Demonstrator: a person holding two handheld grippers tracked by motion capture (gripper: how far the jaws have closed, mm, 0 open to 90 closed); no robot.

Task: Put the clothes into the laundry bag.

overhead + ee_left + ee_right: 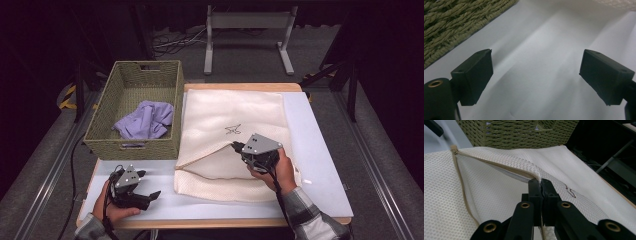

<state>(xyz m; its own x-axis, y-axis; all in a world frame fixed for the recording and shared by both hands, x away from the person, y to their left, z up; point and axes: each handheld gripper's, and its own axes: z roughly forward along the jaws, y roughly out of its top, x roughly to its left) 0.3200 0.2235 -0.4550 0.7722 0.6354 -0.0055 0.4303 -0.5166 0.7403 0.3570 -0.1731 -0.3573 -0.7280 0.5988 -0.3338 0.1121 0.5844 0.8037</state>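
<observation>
The right claw [541, 185] is clamped on the zippered upper edge of a cream mesh laundry bag [225, 117], lifting that edge so the mouth gapes; the bag lies flat across the white table [320, 165], just right of a woven green rectangular basket [102, 115] holding a crumpled lilac cloth [145, 121]. The left claw [536, 75] rests spread wide and empty over bare table near the basket's front corner.
</observation>
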